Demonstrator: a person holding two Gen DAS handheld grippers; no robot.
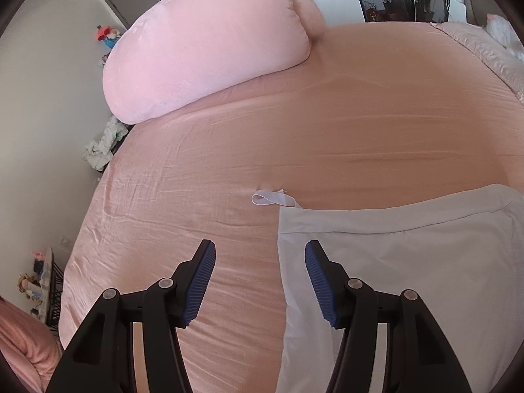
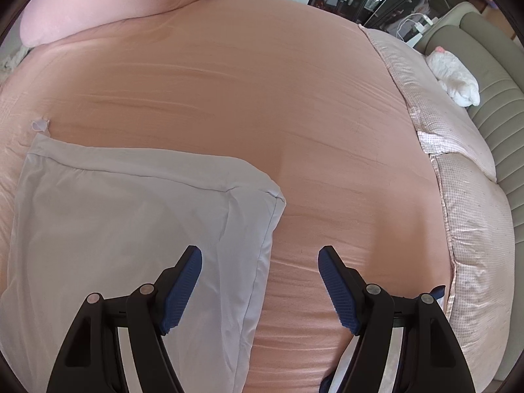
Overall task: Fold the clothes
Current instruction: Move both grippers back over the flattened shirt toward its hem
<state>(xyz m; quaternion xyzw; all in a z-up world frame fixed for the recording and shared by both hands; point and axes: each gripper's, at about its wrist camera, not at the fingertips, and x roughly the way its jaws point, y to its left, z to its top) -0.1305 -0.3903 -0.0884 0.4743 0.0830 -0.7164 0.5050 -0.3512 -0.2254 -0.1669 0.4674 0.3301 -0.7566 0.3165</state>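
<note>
Left wrist: white garment (image 1: 409, 262) flat on bed (image 1: 294, 131).

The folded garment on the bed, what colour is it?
The folded garment is plain pale grey-white, without pattern. It shows best in the right wrist view.

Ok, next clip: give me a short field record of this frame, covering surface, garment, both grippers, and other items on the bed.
surface: bed with pink sheet
garment: pale grey garment, lying flat, folded edges, small strap loop sticking out at one corner
left gripper: open, nothing between the pads, over the garment's left edge
right gripper: open, nothing held, over the garment's right edge
other items: pink pillow, checked quilt, white plush toy
</note>
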